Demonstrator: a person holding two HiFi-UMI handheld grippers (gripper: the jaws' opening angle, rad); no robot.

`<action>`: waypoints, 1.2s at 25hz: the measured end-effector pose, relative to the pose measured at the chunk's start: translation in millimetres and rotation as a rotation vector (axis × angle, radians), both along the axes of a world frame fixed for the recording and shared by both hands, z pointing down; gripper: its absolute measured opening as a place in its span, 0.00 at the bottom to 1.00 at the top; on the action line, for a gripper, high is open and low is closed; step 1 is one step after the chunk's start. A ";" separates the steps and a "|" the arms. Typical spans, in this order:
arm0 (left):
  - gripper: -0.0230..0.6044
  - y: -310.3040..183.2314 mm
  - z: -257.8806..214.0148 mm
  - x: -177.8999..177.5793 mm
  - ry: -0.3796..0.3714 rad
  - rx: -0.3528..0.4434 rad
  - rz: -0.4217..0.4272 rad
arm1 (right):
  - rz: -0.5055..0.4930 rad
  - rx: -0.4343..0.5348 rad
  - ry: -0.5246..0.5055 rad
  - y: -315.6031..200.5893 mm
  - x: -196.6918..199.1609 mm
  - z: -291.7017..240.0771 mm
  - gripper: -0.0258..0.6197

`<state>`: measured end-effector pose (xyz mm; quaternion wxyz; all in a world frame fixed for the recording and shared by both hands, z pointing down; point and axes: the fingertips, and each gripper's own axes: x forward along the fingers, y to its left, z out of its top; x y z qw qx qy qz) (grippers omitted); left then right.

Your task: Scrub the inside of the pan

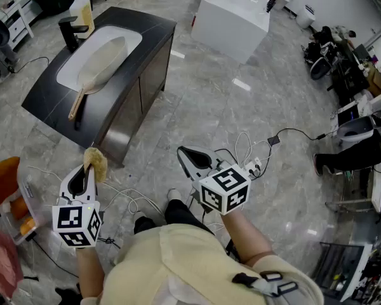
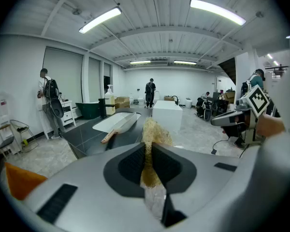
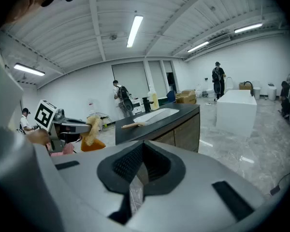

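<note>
While in sink (image 1: 68, 75), pan (image 1: 105, 57) handle (image 1: 76, 104) nearward

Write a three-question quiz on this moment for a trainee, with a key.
1. Multiple choice: what is the left gripper shut on?
A) a spoon
B) a fibrous scrubber
C) nothing

2. True or false: the pan lies in the sink, apart from both grippers.

3. Fill in: between its jaws, the right gripper holds ____.

Key: 1 B; 2 true; 3 nothing.
</note>
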<state>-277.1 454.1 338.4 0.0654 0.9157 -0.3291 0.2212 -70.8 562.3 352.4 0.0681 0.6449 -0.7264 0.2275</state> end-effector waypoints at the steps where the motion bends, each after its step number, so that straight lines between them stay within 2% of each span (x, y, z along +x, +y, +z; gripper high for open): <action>1: 0.10 -2.4 1.3 4.8 -0.004 -0.002 -0.008 | -0.006 0.002 -0.010 -2.3 5.5 0.2 0.06; 10: 0.10 -20.7 5.8 70.8 0.025 -0.051 -0.026 | -0.080 0.015 -0.099 -21.1 60.4 2.1 0.07; 16: 0.10 -26.3 5.8 120.4 0.019 -0.061 -0.023 | -0.163 0.008 -0.107 -37.3 86.1 8.6 0.07; 23: 0.10 -40.7 3.3 118.0 0.004 -0.067 -0.092 | -0.209 0.004 -0.129 -62.0 100.0 18.1 0.07; 27: 0.10 -74.4 -0.1 107.7 0.000 -0.064 -0.132 | -0.243 -0.012 -0.123 -92.0 93.9 18.7 0.07; 30: 0.10 -108.7 2.1 105.2 0.006 -0.070 -0.130 | -0.250 -0.015 -0.091 -122.6 91.5 14.9 0.07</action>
